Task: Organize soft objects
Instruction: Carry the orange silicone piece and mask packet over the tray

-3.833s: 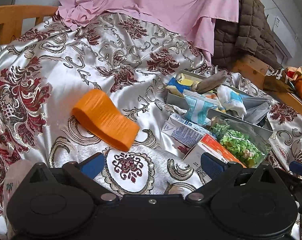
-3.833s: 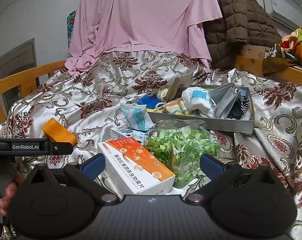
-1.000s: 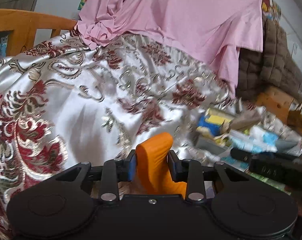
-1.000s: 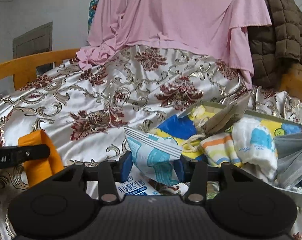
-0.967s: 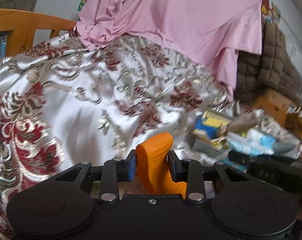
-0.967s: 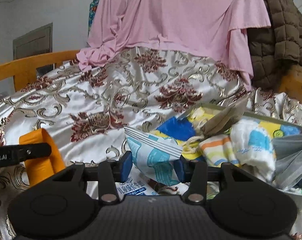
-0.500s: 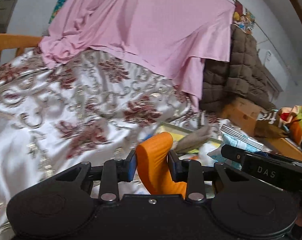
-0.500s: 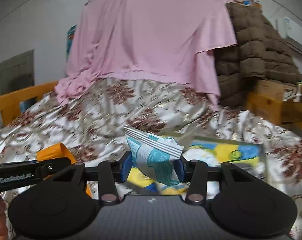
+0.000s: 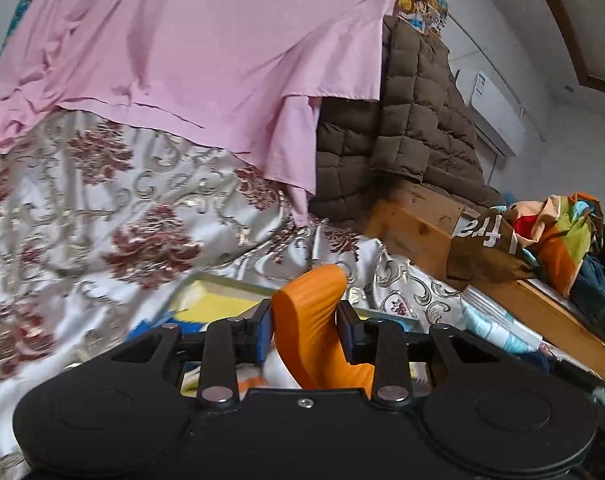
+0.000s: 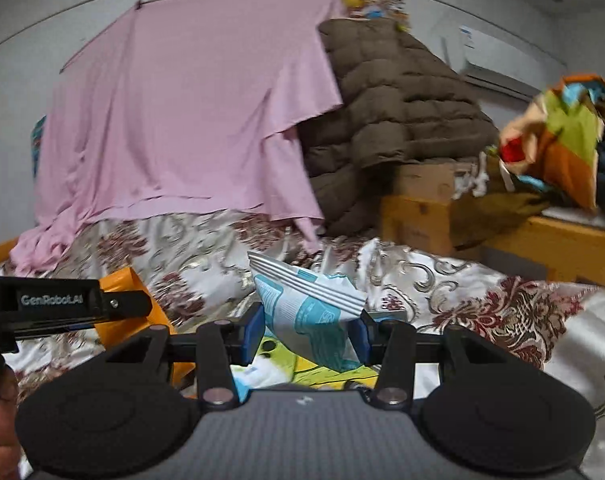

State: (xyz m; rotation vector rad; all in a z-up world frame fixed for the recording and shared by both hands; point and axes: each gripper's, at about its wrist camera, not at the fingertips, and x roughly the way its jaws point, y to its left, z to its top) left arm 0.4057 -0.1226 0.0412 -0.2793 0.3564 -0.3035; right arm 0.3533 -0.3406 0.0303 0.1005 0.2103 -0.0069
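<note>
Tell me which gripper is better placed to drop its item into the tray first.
Left, narrowly. The left gripper, shut on the orange pouch, sits right over the tray and its contents. The right gripper, shut on the blue-and-white packet, shows only tray contents beneath, so either could go.

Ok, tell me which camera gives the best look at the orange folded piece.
The left wrist view: the orange folded piece stands centred and sharp, pinched in the left tool. The right wrist view shows only an orange edge at far left, mostly hidden behind that tool's black finger.
</note>
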